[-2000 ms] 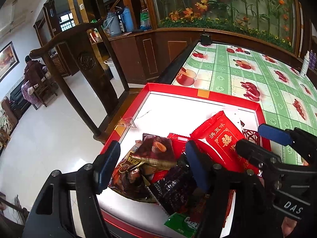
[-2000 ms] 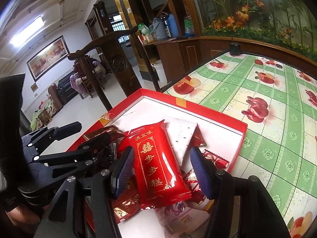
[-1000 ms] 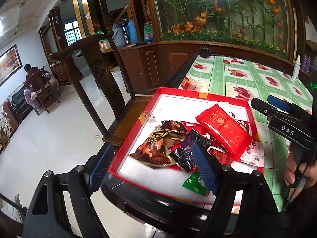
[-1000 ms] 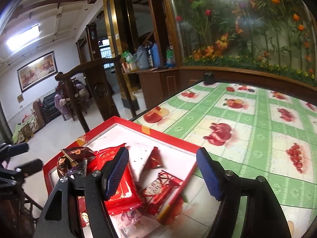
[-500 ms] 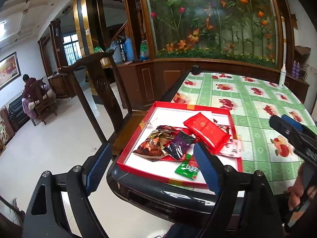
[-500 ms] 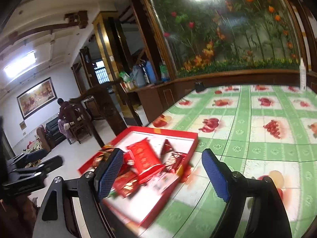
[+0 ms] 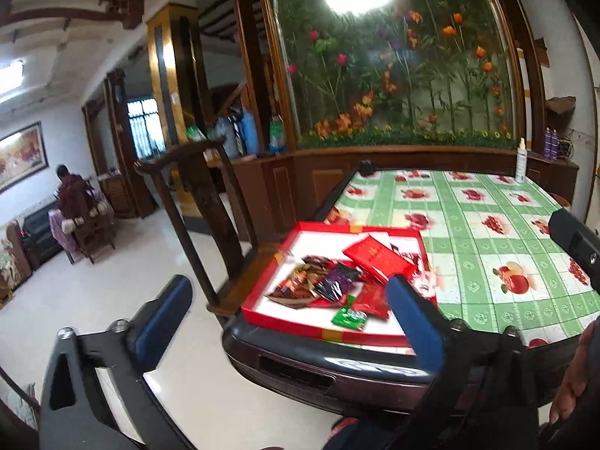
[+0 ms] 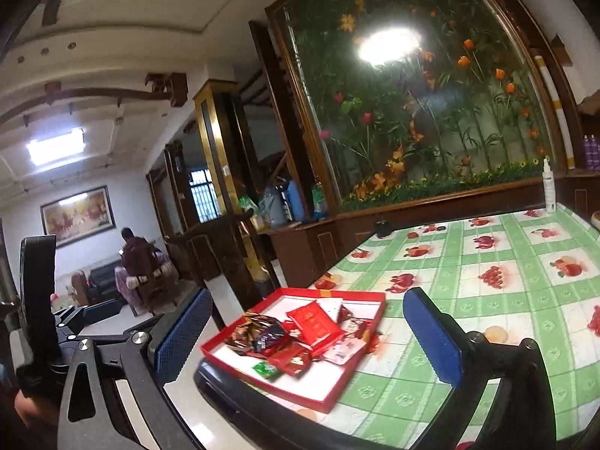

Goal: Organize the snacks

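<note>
A red tray [image 7: 326, 240] with a white floor sits on the near left corner of the table. Several snack packets lie heaped in it: a long red one [image 7: 378, 258], a dark purple one [image 7: 337, 281], a brown one [image 7: 296, 285] and a small green one [image 7: 348, 317]. My left gripper [image 7: 288, 283] hangs off the table's edge, well short of the tray, jaws opening and nothing between them. In the right wrist view the tray [image 8: 315, 384] and red packet [image 8: 315, 322] lie ahead. My right gripper [image 8: 308, 295] is also back from it, jaws opening and empty.
The table [image 7: 487, 232] wears a green checked cloth with fruit prints. A dark wooden chair [image 7: 198, 202] stands at its left side. A white spray bottle [image 7: 520, 165] and a small black object [image 7: 365, 168] stand at the far edge. A person [image 7: 71, 191] sits far off left.
Both grippers have drawn back from the tray and risen, so the tray looks smaller and farther. Both pairs of jaws stand wider. The red packet stays in the tray.
</note>
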